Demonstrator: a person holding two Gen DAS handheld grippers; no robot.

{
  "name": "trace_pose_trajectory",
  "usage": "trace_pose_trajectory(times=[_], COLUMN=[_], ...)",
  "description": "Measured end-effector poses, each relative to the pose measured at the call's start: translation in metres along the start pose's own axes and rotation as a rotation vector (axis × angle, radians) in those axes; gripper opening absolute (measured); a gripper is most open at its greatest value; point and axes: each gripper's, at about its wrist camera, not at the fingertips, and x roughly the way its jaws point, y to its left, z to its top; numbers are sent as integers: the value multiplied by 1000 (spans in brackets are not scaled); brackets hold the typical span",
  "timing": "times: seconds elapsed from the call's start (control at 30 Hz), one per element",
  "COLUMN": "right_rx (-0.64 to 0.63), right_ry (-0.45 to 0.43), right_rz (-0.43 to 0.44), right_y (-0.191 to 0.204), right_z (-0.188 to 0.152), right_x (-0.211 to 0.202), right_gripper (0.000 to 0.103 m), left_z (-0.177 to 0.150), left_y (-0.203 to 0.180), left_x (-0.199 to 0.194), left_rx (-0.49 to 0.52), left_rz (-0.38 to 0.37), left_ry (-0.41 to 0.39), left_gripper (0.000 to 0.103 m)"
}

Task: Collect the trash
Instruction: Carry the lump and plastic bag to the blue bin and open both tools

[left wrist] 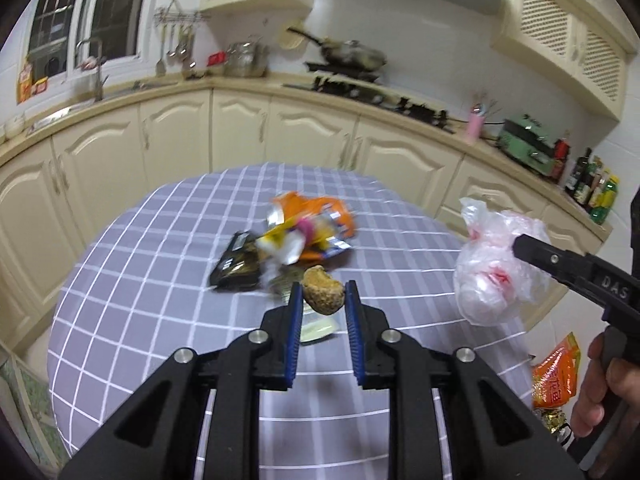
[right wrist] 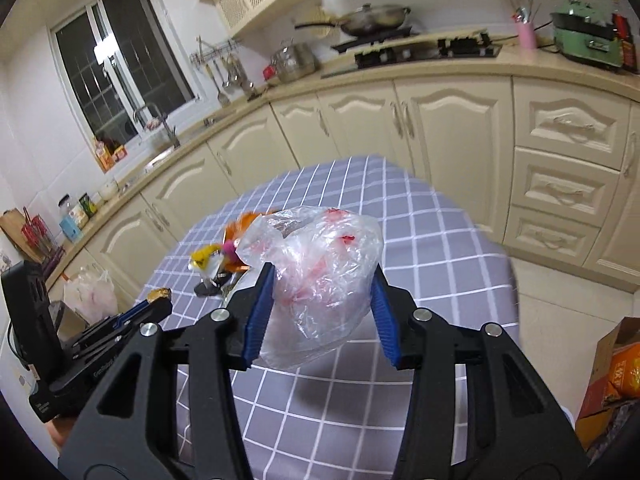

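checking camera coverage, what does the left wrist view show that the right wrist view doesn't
Only the left wrist view: the brown crusty food scrap held up between the left gripper fingers, and the black wrapper.

Only the right wrist view: the cardboard box on the floor at right.

Both: the crumpled clear plastic bag clamped in the right gripper, the orange snack packet, and the grey checked tablecloth.
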Motion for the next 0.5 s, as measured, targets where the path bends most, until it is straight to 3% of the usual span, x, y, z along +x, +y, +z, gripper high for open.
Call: trace_pose_trajectory(times=[0.3,0.5], right_rx=[81,167], right_ry=[-103,-144], right_rz=[-111,-312], right_y=[-62,-136], right_z=[-2,-26], right_x=[-68,-134], right_gripper=[45,45], left_z=[-5,-27], left_y=[-87,-161], left_x=[-14,-11], left_rx=[118,219], left_rz=[-151,-303], left_ry=[-30,-1], left_gripper=[20,20])
